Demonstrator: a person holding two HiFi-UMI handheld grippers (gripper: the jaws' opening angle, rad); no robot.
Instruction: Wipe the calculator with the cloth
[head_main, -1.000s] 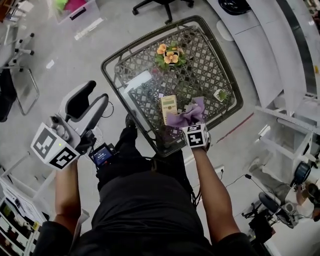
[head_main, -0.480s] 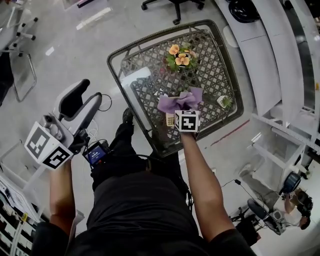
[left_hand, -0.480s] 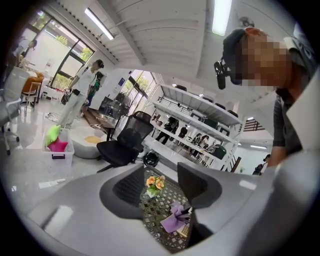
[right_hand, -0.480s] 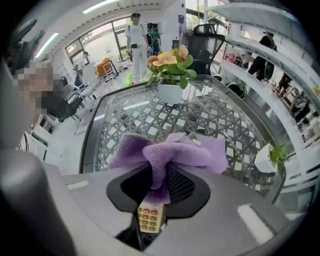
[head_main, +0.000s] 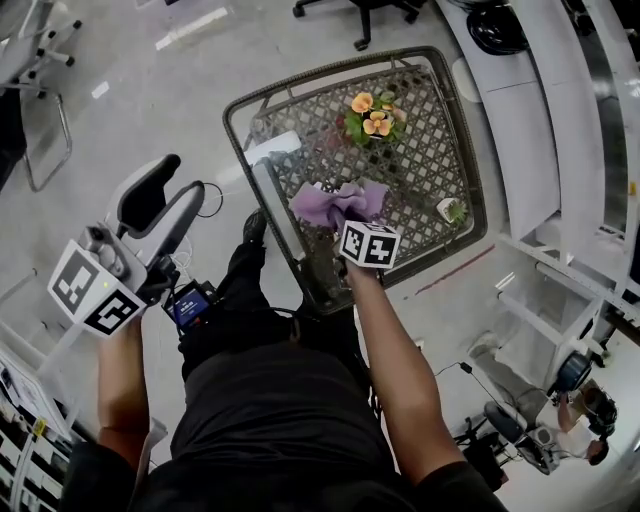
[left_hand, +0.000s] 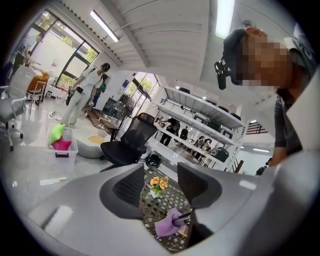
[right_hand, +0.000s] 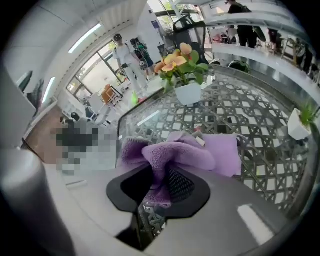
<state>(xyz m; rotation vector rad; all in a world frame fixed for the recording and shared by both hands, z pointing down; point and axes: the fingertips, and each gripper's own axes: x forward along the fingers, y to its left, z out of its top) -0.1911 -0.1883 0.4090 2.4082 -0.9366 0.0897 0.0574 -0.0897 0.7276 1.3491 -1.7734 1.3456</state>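
My right gripper (head_main: 345, 228) is shut on a bunched purple cloth (head_main: 335, 205) and holds it low over the near left part of the wicker glass-topped table (head_main: 420, 160). In the right gripper view the cloth (right_hand: 185, 152) is pinched between the dark pads and spreads out ahead of them. The calculator lies under the cloth and the gripper in the head view. Only a beige edge of the calculator (left_hand: 183, 231) shows beside the cloth (left_hand: 167, 225) in the left gripper view. My left gripper (head_main: 185, 182) hangs open and empty off the table's left, above the floor.
A white pot of orange flowers (head_main: 372, 115) stands at the table's far side, and a small green plant pot (head_main: 452, 210) sits near its right edge. An office chair (head_main: 360, 15) stands beyond the table. White counters run along the right.
My right gripper has carried the cloth leftwards across the table and over the calculator, which showed a second ago and is now covered. My left gripper has shifted slightly, still open.
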